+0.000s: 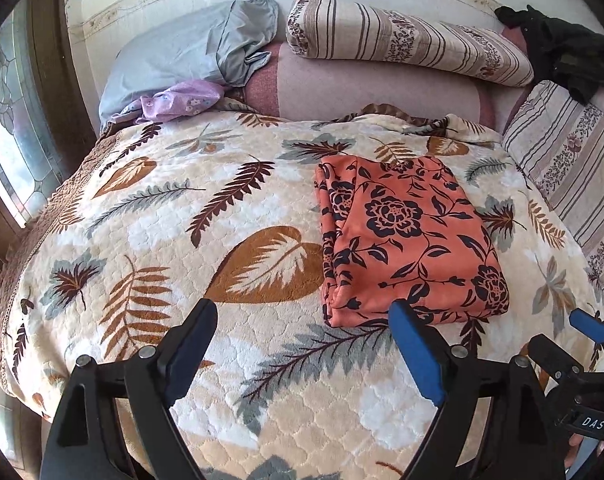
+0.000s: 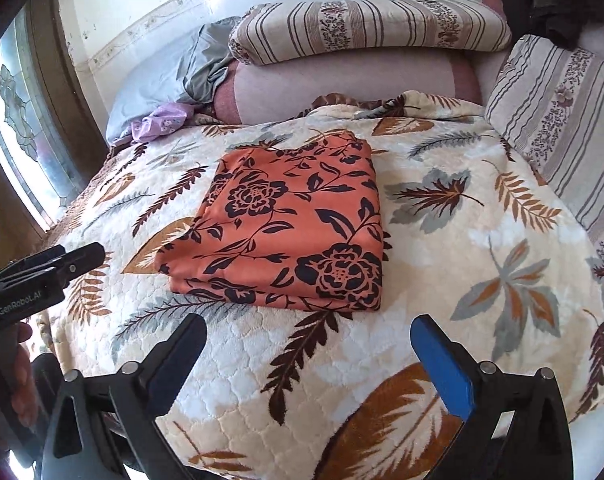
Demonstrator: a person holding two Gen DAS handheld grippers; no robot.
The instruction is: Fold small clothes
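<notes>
Folded cloth on the bed, both grippers free.

The orange floral cloth [image 2: 286, 220] lies folded on the leaf-print blanket [image 2: 442, 272]; the left gripper [image 1: 304, 320] and right gripper [image 2: 308, 334] hover near its front edge, fingers spread wide apart, holding nothing.

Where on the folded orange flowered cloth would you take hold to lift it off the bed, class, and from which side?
Grip the near edge of the orange cloth, where the stacked layers show as a thick band facing both open grippers. Come in low from the front with the right gripper, one finger under the stack and one over. The left gripper could pinch the near left corner, so the layers probably stay together.
</notes>
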